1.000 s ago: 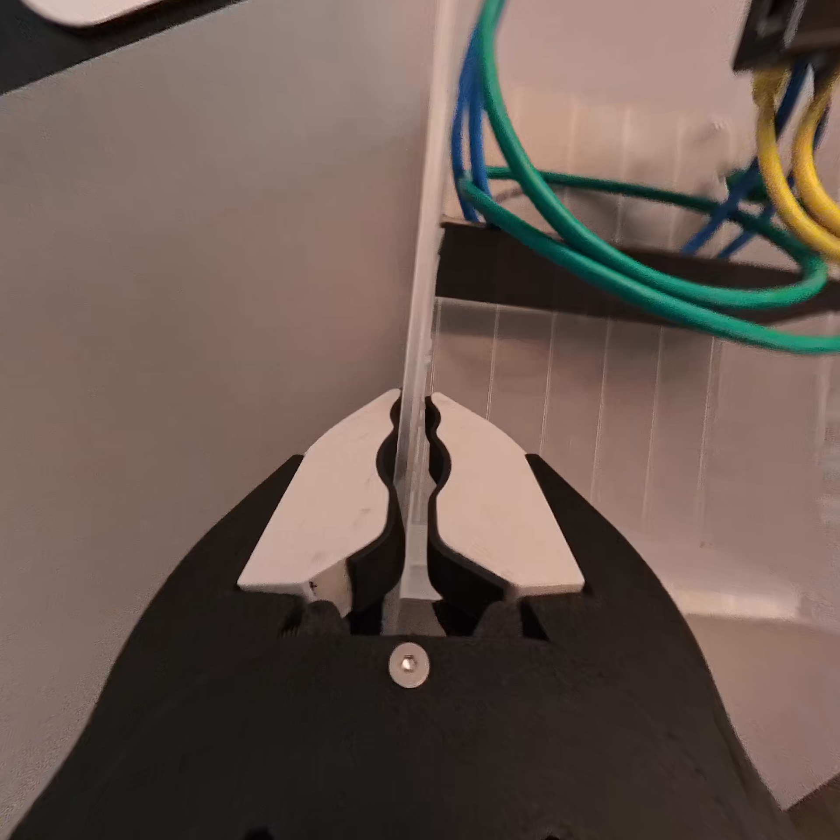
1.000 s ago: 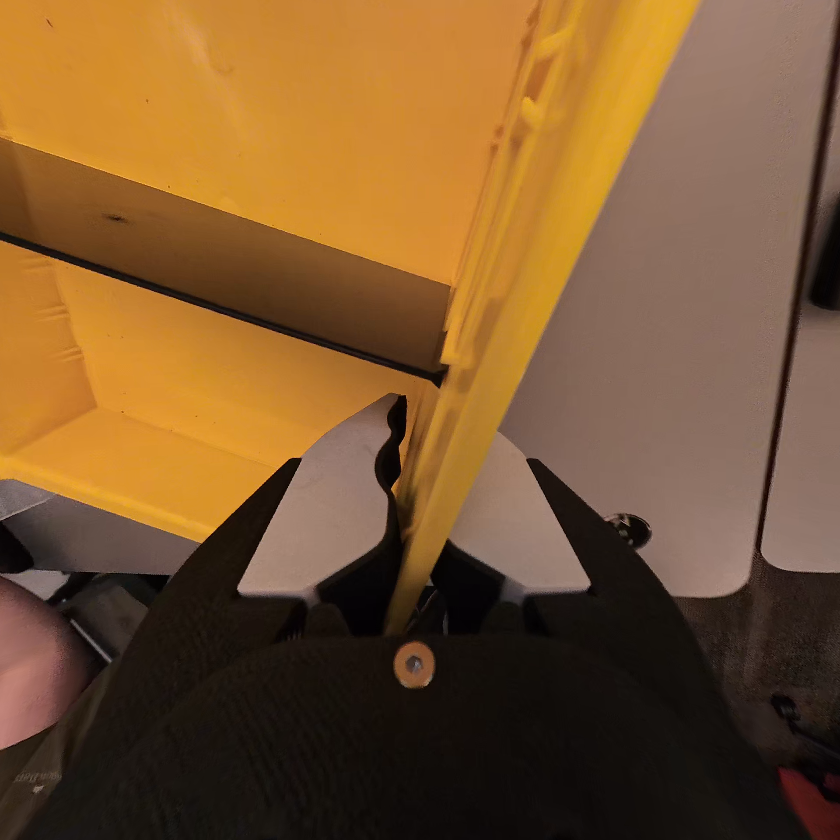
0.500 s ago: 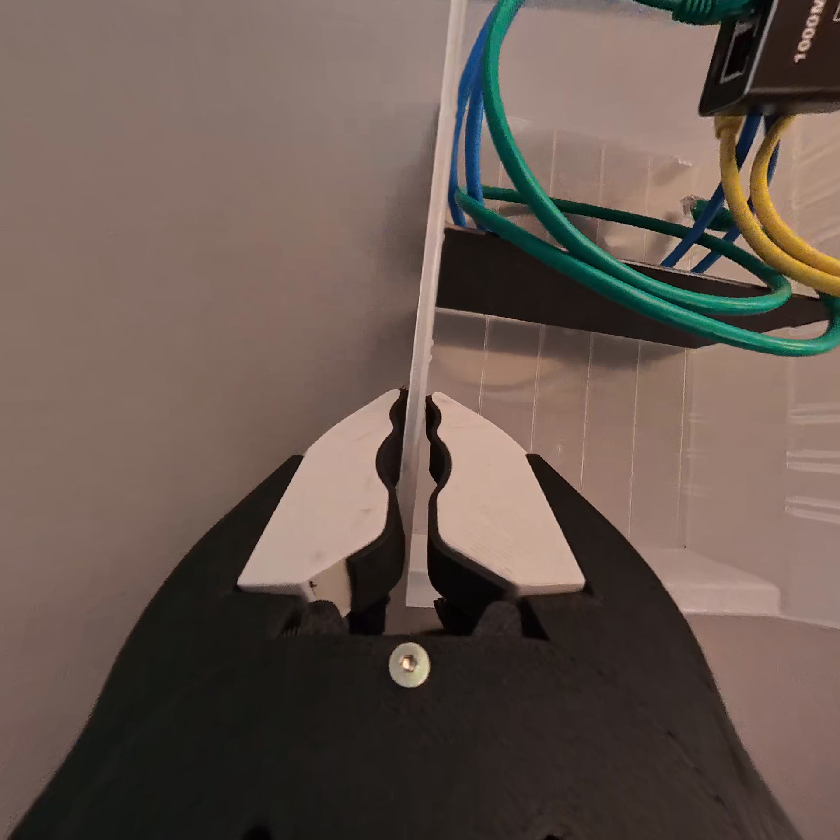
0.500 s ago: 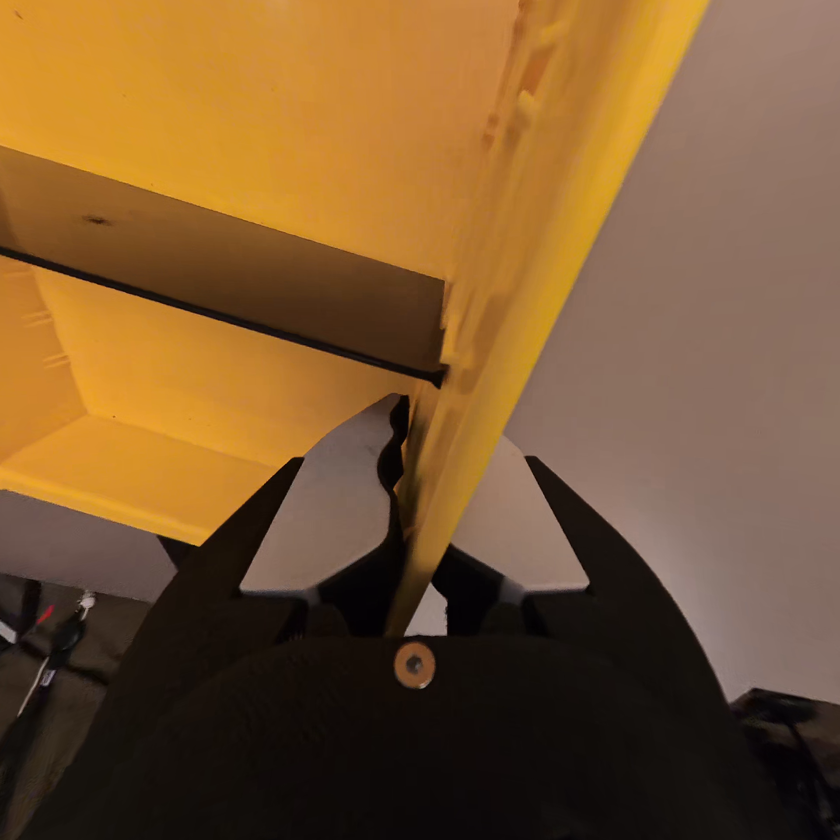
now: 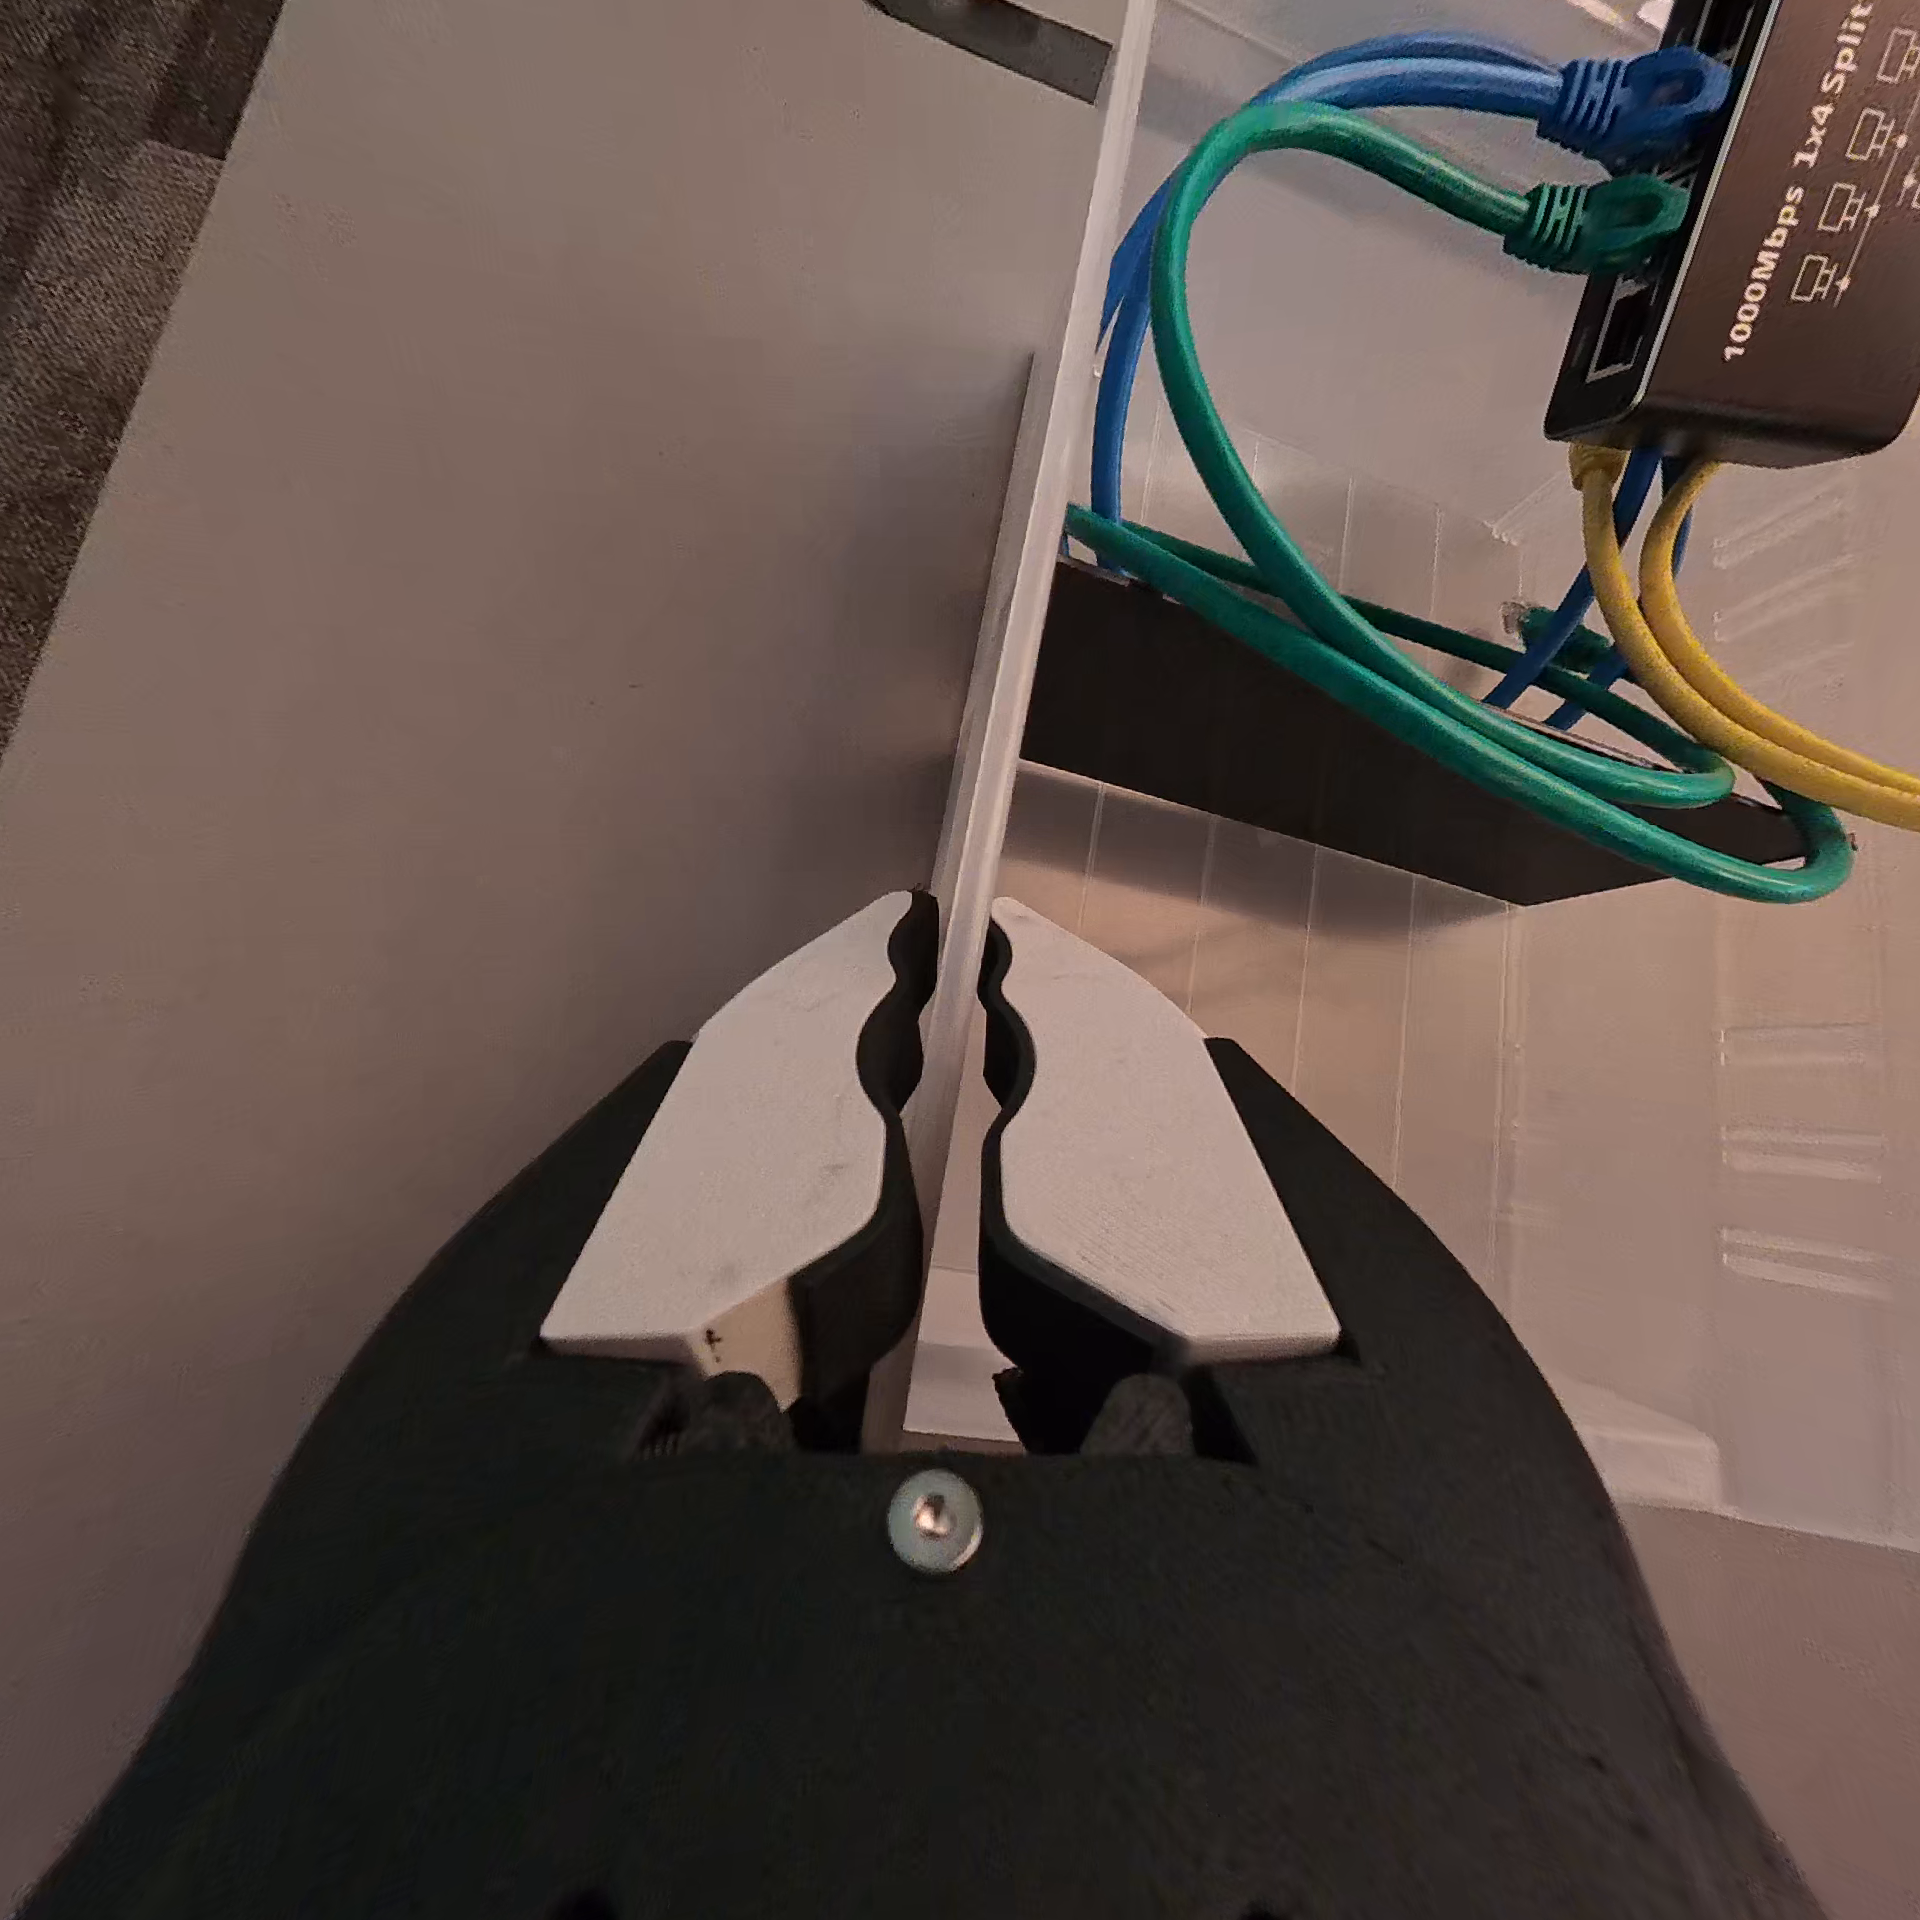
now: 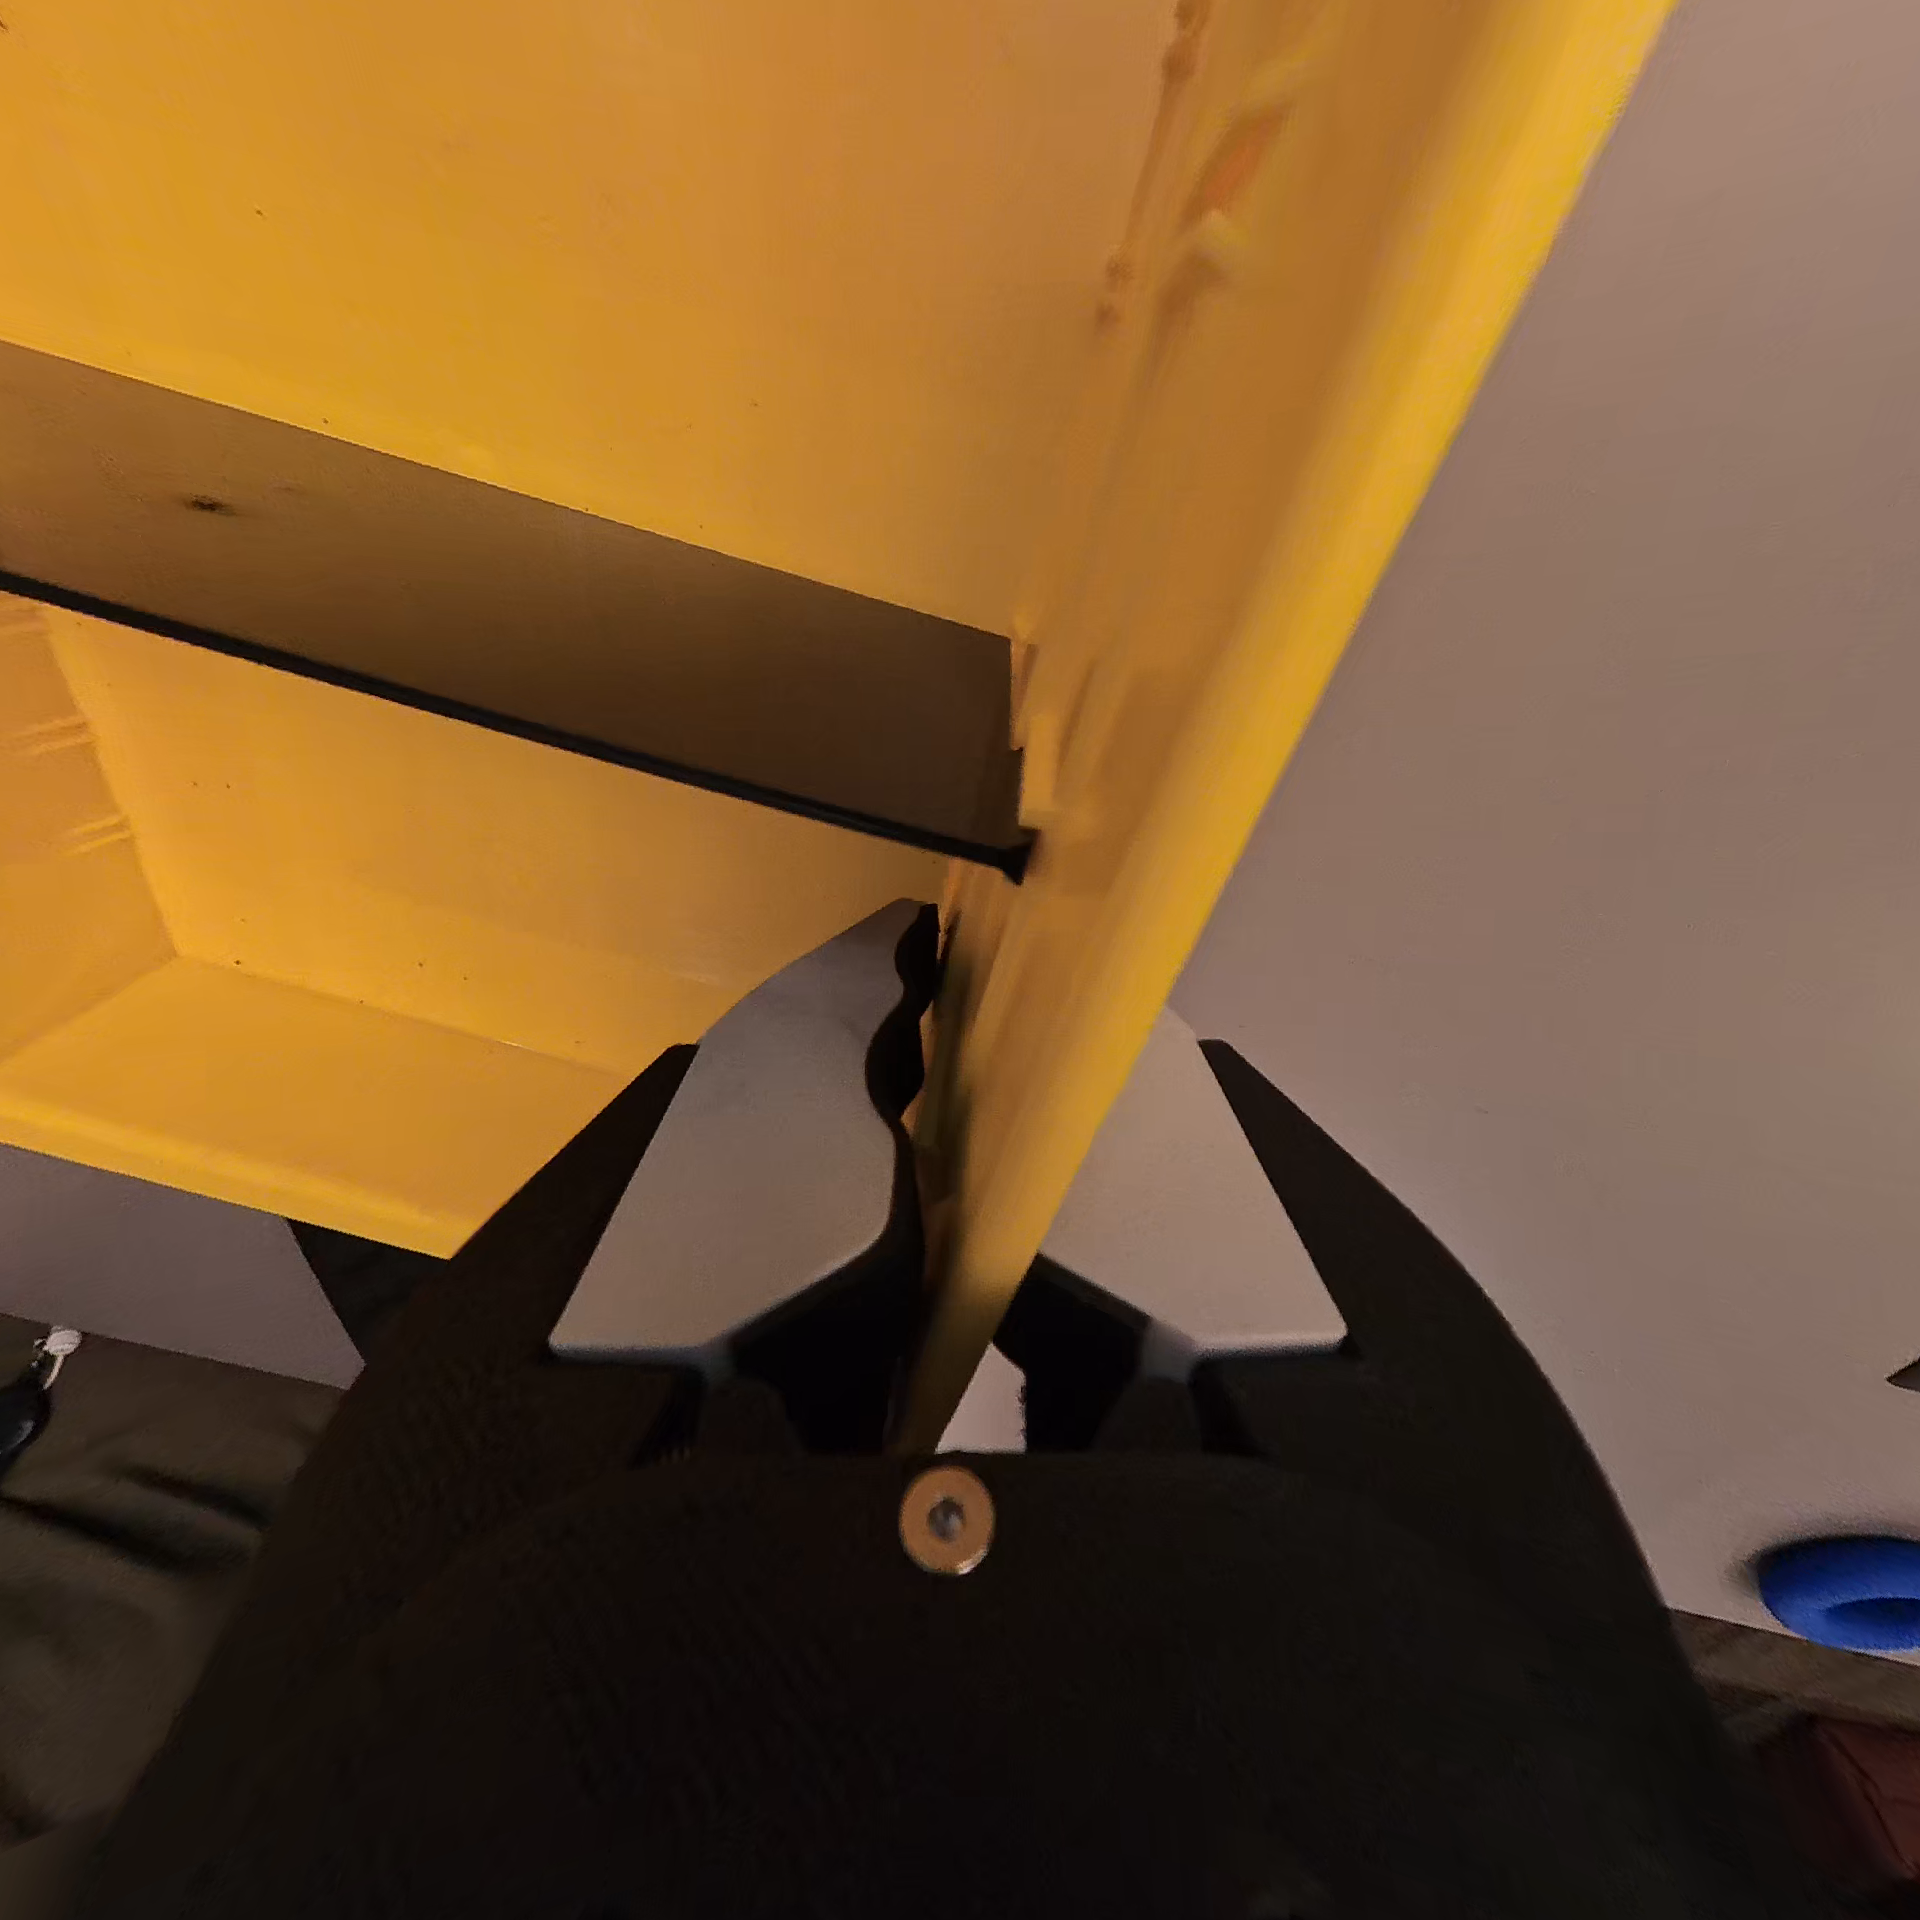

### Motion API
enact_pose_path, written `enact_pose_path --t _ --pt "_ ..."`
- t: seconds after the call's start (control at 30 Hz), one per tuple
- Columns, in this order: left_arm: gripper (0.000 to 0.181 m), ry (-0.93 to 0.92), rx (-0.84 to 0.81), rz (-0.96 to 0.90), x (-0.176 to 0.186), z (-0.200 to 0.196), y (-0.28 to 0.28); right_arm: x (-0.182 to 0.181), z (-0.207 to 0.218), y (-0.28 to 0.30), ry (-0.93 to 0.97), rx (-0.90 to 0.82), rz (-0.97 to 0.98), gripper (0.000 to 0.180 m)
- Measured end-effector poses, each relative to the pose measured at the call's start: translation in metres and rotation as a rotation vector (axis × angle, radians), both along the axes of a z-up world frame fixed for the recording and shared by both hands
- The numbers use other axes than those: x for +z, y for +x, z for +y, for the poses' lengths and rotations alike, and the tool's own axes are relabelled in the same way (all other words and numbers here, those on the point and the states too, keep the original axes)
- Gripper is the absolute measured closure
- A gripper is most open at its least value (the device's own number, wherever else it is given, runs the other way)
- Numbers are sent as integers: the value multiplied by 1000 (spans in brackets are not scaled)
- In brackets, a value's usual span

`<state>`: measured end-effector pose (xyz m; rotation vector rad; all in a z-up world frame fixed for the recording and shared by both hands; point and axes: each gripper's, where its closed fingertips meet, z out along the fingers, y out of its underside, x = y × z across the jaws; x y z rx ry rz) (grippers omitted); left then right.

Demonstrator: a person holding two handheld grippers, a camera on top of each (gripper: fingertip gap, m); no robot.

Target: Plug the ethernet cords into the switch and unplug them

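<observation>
In the left wrist view my left gripper (image 5: 954, 914) is shut on the rim of a clear plastic bin (image 5: 1039, 520). Inside the bin a black switch (image 5: 1766, 239) lies at the upper right. A blue cord (image 5: 1621, 99) and a green cord (image 5: 1579, 223) are plugged into its side, and yellow cords (image 5: 1704, 665) leave its lower end. Loops of green cord (image 5: 1455, 748) lie over a black divider (image 5: 1351, 769). In the right wrist view my right gripper (image 6: 971, 920) is shut on the wall of a yellow bin (image 6: 1195, 727); its right finger is mostly hidden behind the wall.
Both bins are over a pale table (image 5: 520, 623). The yellow bin has a dark divider (image 6: 520, 644) inside. A blue ring-shaped object (image 6: 1849, 1590) lies at the table's edge at the lower right. Dark carpet (image 5: 83, 208) shows at the upper left. Tip to tip, the grippers are about 75 cm apart.
Both views have swung while the grips held. The switch and its plugged cords have come further into the left wrist view. The table edge and a blue object now show at the right.
</observation>
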<state>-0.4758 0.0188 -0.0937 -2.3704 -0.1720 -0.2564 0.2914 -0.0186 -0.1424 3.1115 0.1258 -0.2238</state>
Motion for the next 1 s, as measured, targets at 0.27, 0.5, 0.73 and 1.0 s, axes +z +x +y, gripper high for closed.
enact_pose_path --t 0.27,0.5,0.73,1.0 --pt "175 38 29 -17 1 5 4 0 -2 -2 11 17 6 173" --pt "175 63 63 -14 2 3 -3 0 -6 0 9 40 6 173" --pt "175 74 17 5 2 8 -12 0 -9 2 -1 39 -8 172" --pt "169 122 10 1 5 9 -14 0 -10 2 -8 13 -10 172"
